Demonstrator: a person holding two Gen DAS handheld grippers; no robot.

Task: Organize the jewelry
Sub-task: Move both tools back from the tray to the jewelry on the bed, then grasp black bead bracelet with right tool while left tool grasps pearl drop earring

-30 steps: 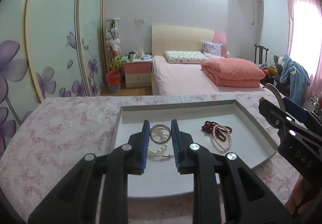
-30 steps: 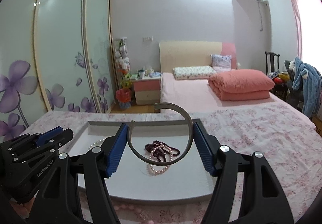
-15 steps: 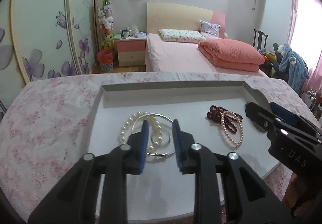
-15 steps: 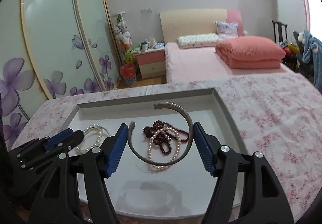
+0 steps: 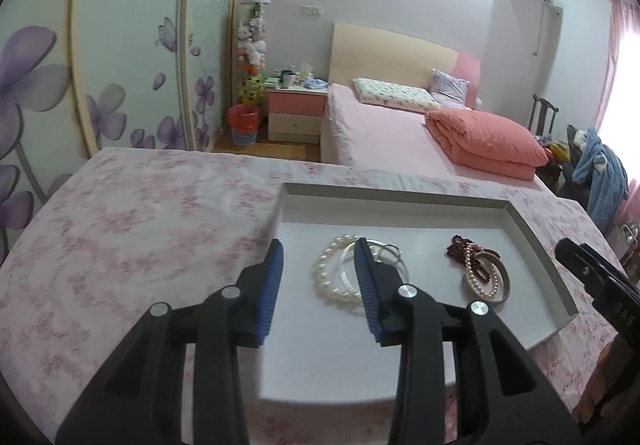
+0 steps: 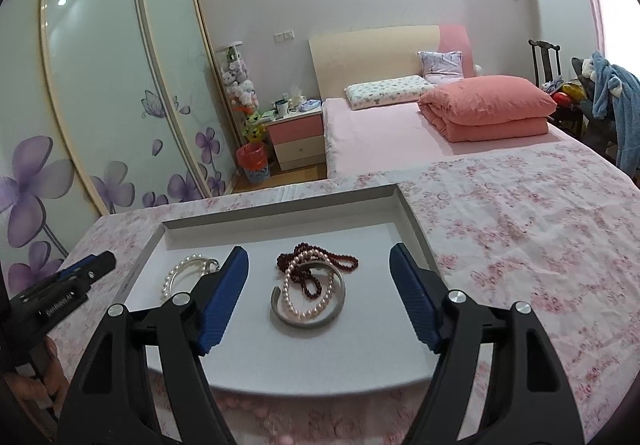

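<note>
- Since the earlier frames: both grippers have spread and let go; the grey metal cuff (image 6: 307,315) left the right gripper (image 6: 318,299) and now lies flat in the tray (image 6: 280,207); the thin silver bangle (image 5: 347,277) left the left gripper (image 5: 318,285).
- Tray: shallow, rectangular, matte grey-white, low raised rim; it sits on a pink floral cloth (image 6: 520,229).
- Cuff: smooth, broad, open C-shape, lying around a pinkish pearl strand (image 6: 298,301); a dark red bead strand (image 6: 320,263) tangles with the pearls and touches the cuff.
- White pearl bracelet (image 5: 326,281): round glossy beads, lying on the tray's left half, overlapped by the bangle.
- Left gripper: black frame, ribbed blue pads, fingers apart, holding nothing; its right finger stands in front of the bangle.
- Right gripper: same build, fingers spread wide, empty, framing the cuff pile without touching it.
- Surroundings: bed (image 6: 384,141) with a folded coral quilt (image 6: 488,107), a pink nightstand (image 6: 296,135), and wardrobe doors (image 6: 100,93) with purple flowers.
</note>
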